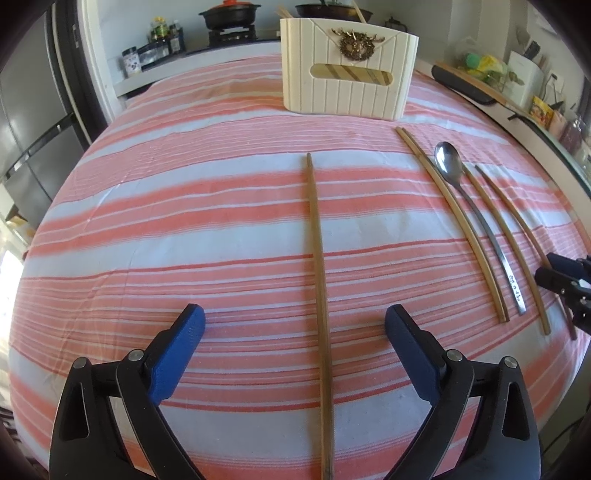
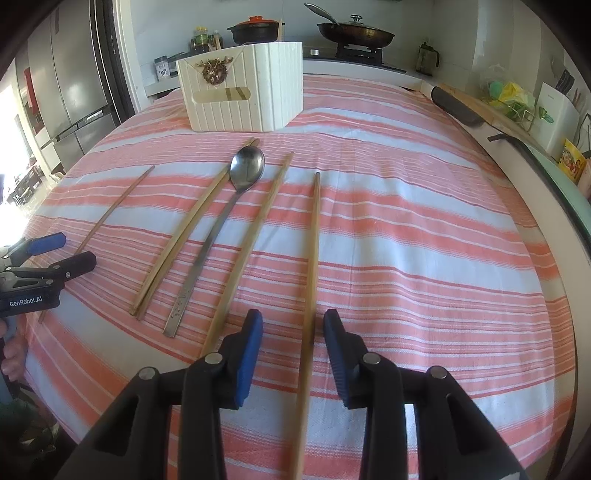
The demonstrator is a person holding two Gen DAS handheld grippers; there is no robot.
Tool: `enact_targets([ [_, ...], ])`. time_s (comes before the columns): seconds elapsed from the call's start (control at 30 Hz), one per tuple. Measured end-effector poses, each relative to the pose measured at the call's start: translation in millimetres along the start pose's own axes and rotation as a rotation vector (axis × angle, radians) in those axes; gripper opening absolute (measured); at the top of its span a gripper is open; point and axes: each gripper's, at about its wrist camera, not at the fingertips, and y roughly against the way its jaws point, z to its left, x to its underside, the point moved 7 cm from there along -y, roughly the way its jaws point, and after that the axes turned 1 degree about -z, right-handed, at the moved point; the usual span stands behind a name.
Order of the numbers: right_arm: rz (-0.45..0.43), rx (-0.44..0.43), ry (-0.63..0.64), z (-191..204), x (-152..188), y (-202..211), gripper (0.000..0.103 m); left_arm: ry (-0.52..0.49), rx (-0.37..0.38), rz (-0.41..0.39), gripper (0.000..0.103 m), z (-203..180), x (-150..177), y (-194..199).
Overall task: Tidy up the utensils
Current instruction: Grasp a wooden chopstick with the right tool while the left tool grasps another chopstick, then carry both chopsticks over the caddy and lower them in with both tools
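Note:
Several wooden chopsticks and a metal spoon (image 2: 221, 221) lie on a red and white striped cloth (image 2: 424, 240). A cream utensil box (image 2: 243, 96) stands at the far side; it also shows in the left wrist view (image 1: 347, 70). My left gripper (image 1: 295, 321) is open, one chopstick (image 1: 317, 277) lying between its fingers. My right gripper (image 2: 293, 321) is open around the rightmost chopstick (image 2: 312, 258), not touching it. The spoon (image 1: 472, 210) lies to the right in the left wrist view, beside a chopstick pair (image 1: 454, 218).
A stove with a black pot (image 2: 255, 31) and a pan (image 2: 354, 35) stands behind the table. A fridge (image 2: 66, 81) is at the left. A dark tray and wooden board (image 2: 465, 103) lie along the right counter with bags and a knife block.

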Motion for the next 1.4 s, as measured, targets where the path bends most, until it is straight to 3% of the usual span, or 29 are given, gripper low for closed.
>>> enact_targets([
  [0.17,0.127,-0.098,0.044,-4.8,-6.7,-3.6,0.035,-0.063,0.120,0.074,0.098,2.1,-14.3,-1.2],
  [0.3,0.218,-0.144,0.039,-10.5,-23.3,-16.2,0.035,-0.102,0.166,0.101,0.098,1.8,-42.0,-8.9],
  [0.37,0.249,-0.150,0.050,-7.9,-34.2,-24.7,0.035,-0.133,0.165,0.121,0.097,-0.1,-55.3,-19.4],
  [0.6,0.259,-0.104,0.097,-7.2,-76.5,-57.5,0.030,-0.132,0.126,0.203,0.074,3.3,-79.4,-52.9],
  [0.63,0.250,-0.094,0.096,-8.4,-82.4,-61.4,0.024,-0.133,0.115,0.202,0.070,1.9,-82.5,-55.3],
  [0.7,0.233,-0.073,0.086,-11.8,-91.8,-68.5,0.011,-0.136,0.100,0.188,0.044,-2.6,-89.2,-59.1],
  [0.73,0.226,-0.075,0.074,-13.4,-95.5,-71.3,0.008,-0.139,0.101,0.176,0.034,-6.0,-92.1,-59.8],
  [0.77,0.220,-0.081,0.059,-15.0,-98.8,-73.2,0.008,-0.143,0.110,0.170,0.008,-9.0,-95.1,-61.2],
  [0.8,0.215,-0.085,0.044,-16.7,-100.9,-74.3,0.007,-0.140,0.125,0.172,0.005,-11.9,-96.3,-61.8],
  [0.93,0.152,-0.113,-0.028,-26.2,-109.4,-60.2,0.006,-0.112,0.132,0.102,0.004,-10.0,-102.5,-43.4],
  [1.27,-0.171,-0.215,-0.084,-27.5,-133.0,67.4,0.006,-0.013,0.236,-0.201,0.004,14.6,-126.2,90.3],
  [1.4,-0.264,-0.224,-0.080,-16.4,-131.9,104.7,0.006,0.031,0.276,-0.274,0.004,21.8,-127.0,118.7],
])
